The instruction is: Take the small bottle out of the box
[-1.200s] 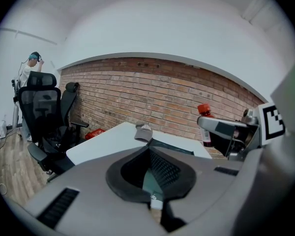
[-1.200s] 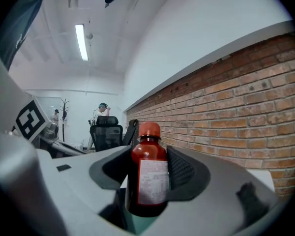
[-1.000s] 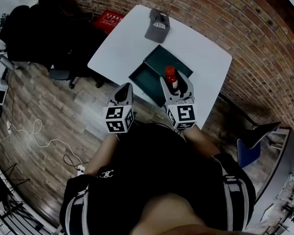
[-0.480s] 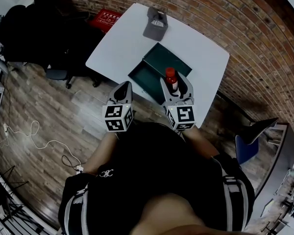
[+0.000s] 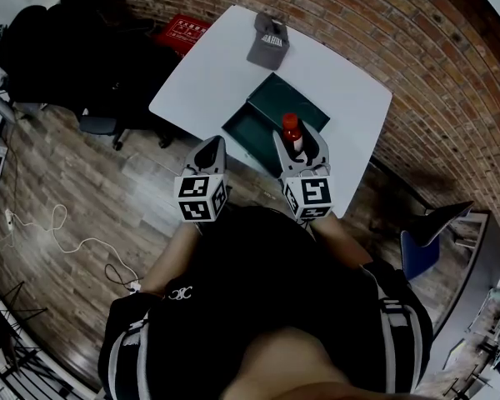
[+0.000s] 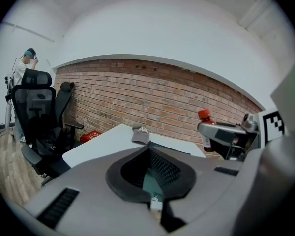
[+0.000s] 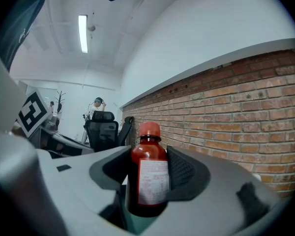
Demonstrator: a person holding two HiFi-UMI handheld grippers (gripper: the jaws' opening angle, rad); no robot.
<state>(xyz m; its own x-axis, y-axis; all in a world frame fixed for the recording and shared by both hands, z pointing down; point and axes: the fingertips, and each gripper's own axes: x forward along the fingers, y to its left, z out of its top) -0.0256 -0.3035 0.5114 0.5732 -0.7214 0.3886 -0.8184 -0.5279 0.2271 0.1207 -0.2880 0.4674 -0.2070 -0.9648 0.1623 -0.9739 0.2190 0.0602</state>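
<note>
A small bottle (image 7: 148, 176) with a red cap and a white label stands upright between the jaws of my right gripper (image 7: 148, 181), which is shut on it. In the head view the small bottle (image 5: 292, 133) hangs in my right gripper (image 5: 298, 150) above the near corner of the open dark green box (image 5: 265, 115) on the white table (image 5: 208, 77). My left gripper (image 5: 208, 155) is held off the table's near edge, over the floor. Its jaws meet at the tips with nothing between them (image 6: 148, 151). The small bottle (image 6: 205, 130) also shows in the left gripper view, at the right.
A grey cap (image 5: 267, 40) lies at the table's far side. A red crate (image 5: 182, 31) sits on the floor beyond the table, with black office chairs (image 5: 75, 57) to its left. A brick wall (image 5: 450, 82) runs along the right. A white cable (image 5: 50, 223) trails over the wooden floor.
The view has shifted slightly. Both grippers and the held bottle stay in nearly the same place.
</note>
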